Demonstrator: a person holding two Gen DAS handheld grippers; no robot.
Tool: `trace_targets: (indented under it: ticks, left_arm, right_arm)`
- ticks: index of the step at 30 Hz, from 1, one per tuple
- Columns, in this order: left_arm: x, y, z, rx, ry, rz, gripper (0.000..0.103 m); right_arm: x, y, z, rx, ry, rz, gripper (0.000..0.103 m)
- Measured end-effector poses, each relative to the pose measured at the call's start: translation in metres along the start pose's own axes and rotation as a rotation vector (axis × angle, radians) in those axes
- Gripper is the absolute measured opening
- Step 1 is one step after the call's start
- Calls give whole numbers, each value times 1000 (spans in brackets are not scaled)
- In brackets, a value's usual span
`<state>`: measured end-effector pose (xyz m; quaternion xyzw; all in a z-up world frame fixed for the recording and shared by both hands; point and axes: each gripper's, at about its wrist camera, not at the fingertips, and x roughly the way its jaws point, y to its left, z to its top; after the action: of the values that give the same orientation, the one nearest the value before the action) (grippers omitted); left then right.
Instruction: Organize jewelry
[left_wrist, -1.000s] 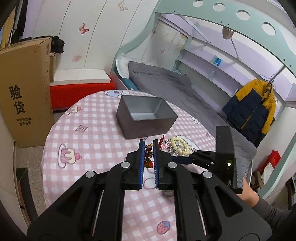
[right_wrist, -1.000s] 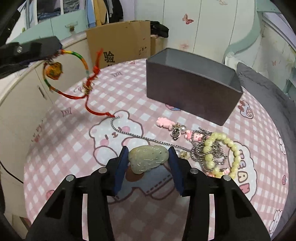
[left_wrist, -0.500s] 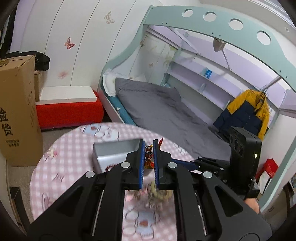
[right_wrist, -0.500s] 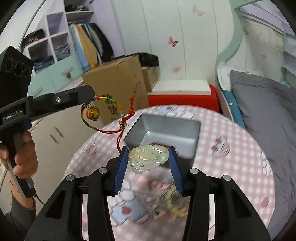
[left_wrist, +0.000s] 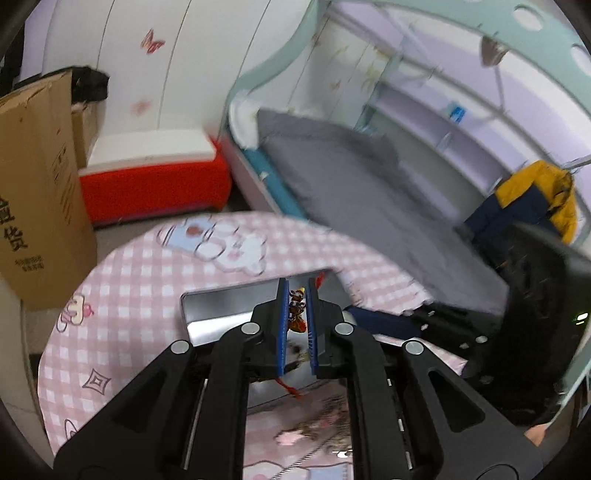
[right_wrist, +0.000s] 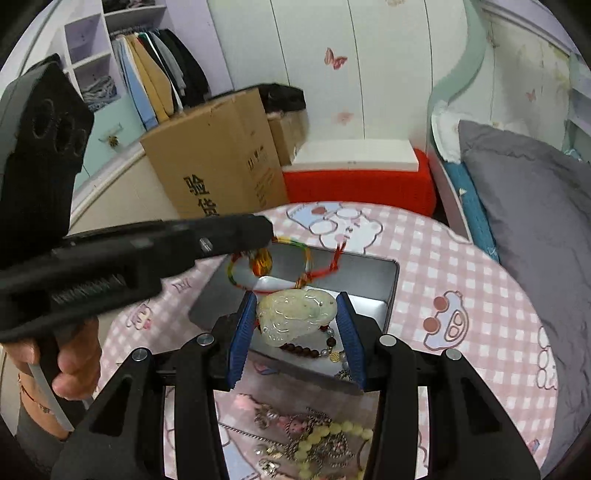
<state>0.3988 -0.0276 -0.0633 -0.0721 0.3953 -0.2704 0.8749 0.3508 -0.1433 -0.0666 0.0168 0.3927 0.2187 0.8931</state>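
Observation:
My left gripper (left_wrist: 295, 295) is shut on a multicoloured cord bracelet (right_wrist: 306, 254) with an amber bead and red tassels, and holds it over the open grey box (right_wrist: 391, 280). The bracelet's beads show between the blue pads in the left wrist view (left_wrist: 296, 314). My right gripper (right_wrist: 295, 317) is shut on a pale green jade pendant (right_wrist: 295, 314), also above the box (left_wrist: 229, 306). A dark bead bracelet (right_wrist: 310, 349) lies inside the box. A pile of chains and a pale bead bracelet (right_wrist: 317, 443) lies on the pink checked tablecloth in front.
The round table (right_wrist: 480, 288) has a pink checked cloth with cartoon prints. A cardboard carton (right_wrist: 214, 162), a red and white bench (right_wrist: 358, 173) and a grey bed (right_wrist: 535, 192) stand around it.
Both grippers have lifted their pieces off the table and moved forward over the grey box. The pile of jewelry now lies below and behind them.

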Motion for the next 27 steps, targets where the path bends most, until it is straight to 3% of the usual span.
trace_targets:
  ticks: [5, 9, 11, 13, 20, 27]
  left_arm:
    - [22, 14, -9, -28, 93, 16, 10]
    - [27, 18, -11, -31, 124, 28, 11]
    - [27, 14, -12, -18, 133, 33, 22]
    - [26, 12, -12, -10, 125, 46, 54]
    - [14, 10, -14, 1, 97, 49, 54]
    - [-21, 3, -24, 30, 29, 75, 55]
  right_arm:
    - [22, 0, -2, -6, 53, -2, 41]
    - [35, 1, -2, -11, 78, -3, 41]
    - [36, 3, 0, -23, 80, -16, 41]
    - [38, 4, 1, -23, 86, -15, 41]
    - [38, 6, 1, -33, 85, -36, 42]
    - [4, 7, -7, -44, 42, -37, 42]
